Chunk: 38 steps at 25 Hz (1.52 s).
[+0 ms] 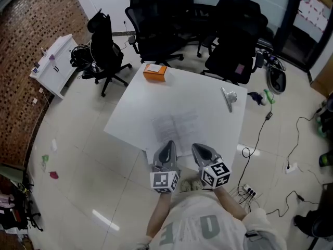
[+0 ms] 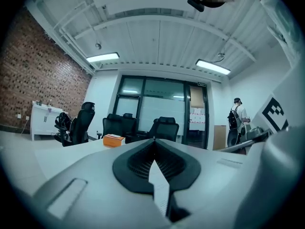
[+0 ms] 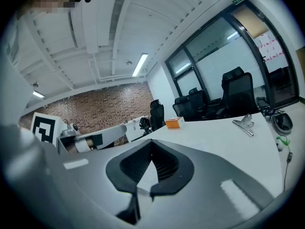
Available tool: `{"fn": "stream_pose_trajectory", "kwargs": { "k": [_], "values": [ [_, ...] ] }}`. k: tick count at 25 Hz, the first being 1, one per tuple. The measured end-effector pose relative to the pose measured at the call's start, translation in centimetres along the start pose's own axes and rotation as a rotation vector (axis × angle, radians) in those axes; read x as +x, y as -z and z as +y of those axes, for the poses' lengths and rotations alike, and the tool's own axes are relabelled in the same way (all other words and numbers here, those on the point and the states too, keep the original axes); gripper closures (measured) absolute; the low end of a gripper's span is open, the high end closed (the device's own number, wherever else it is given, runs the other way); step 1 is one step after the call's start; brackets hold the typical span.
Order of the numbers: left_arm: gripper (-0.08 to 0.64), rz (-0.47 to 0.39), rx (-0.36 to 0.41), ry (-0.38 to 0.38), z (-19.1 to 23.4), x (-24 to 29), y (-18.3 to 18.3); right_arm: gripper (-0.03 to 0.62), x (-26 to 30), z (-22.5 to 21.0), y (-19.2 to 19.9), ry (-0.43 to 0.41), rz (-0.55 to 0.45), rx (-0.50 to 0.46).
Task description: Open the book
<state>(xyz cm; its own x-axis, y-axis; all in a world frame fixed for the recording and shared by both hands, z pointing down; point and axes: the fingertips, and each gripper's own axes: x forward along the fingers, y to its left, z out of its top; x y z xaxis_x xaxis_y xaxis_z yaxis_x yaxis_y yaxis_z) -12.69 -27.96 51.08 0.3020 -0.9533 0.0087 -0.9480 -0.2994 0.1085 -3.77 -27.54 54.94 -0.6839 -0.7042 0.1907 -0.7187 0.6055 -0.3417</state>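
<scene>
Left gripper view: left gripper [image 2: 153, 139] clenched, tips meeting, nothing gripped; a sliver of printed white shows in the slot beneath. Right gripper view: right gripper [image 3: 151, 143] likewise clenched and empty. Head view: both grippers hover above the near edge of the table [image 1: 213, 121]; book [image 1: 176, 126] lies flat just ahead of the tips, printed pages up. Step: judged already opened; next move calls only for keeping clear of the pages. Head view alone shows the whole book; right gripper view shows a metal clip [image 3: 244, 123] absent from the left; left gripper view alone, a standing person [image 2: 237, 123]
</scene>
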Motion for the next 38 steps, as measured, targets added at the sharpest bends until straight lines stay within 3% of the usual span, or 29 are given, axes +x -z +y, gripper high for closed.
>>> {"fn": "stream_pose_trajectory", "kwargs": {
  "k": [10, 17, 24, 27, 35, 38],
  "values": [
    [0.546, 0.005, -0.030, -0.059, 2.3, -1.8, 0.3, 0.588, -0.9, 0.2, 1.3, 0.040, 0.034, -0.013],
    [0.546, -0.017, -0.128, -0.048, 2.7, -4.3, 0.1, 0.588, -3.3, 1.7, 3.8, 0.080, 0.072, 0.016],
    [0.546, -0.051, -0.070, -0.073, 1.6, -8.7, -1.9, 0.588, -7.4, 3.9, 5.0, 0.060, 0.044, 0.004],
    [0.546, -0.055, -0.053, -0.089, -0.6, -12.7, -2.0, 0.588, -11.0, 5.7, 4.9, 0.046, -0.009, -0.004],
    [0.546, -0.006, -0.077, -0.150, -10.2, -27.3, 2.4, 0.588, -28.2, 10.0, 12.4, 0.075, -0.011, 0.078],
    [0.546, 0.012, -0.091, -0.164, -13.8, -32.3, 3.5, 0.588, -33.5, 11.7, 13.4, 0.078, -0.019, 0.094]
  ]
}}
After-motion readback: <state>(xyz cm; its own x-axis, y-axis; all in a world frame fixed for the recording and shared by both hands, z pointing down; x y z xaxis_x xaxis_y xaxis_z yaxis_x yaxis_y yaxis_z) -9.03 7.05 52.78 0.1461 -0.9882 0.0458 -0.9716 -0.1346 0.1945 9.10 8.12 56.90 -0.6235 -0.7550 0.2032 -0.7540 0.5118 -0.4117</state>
